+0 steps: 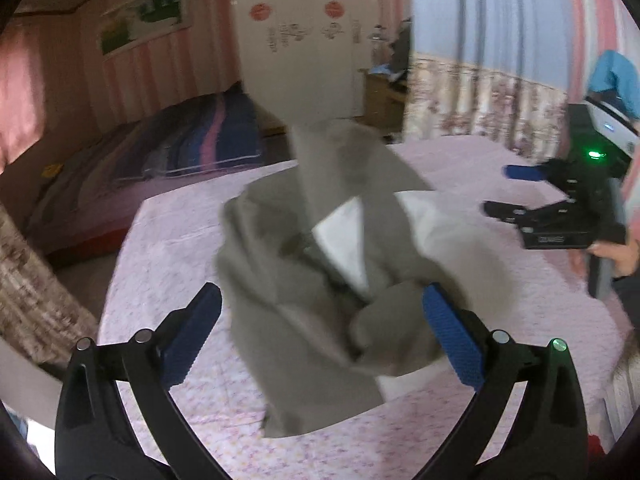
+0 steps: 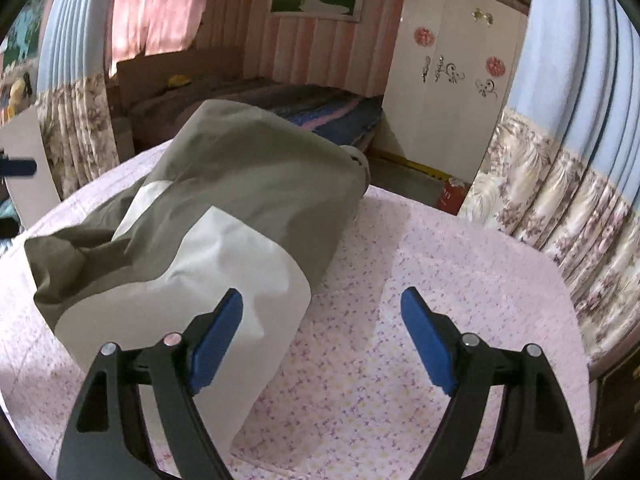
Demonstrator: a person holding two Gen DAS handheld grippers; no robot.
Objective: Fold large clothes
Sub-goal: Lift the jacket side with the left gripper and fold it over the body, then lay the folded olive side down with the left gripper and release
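Both the left gripper (image 1: 322, 340) and right gripper (image 2: 322, 342) hang wide and empty over a grey-and-white jacket (image 2: 224, 216) heaped on the pink bedsheet (image 2: 420, 280), where a careless grab risks bunching several layers.

A grey-green garment (image 2: 240, 184) with white panels lies on a pale pink bedsheet (image 2: 400, 280) sprinkled with tiny purple and yellow flowers.

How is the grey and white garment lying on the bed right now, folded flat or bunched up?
Bunched up. The garment sits in a rumpled heap on the pink bedsheet, grey layers creased over white ones, with no flat, squared edges.
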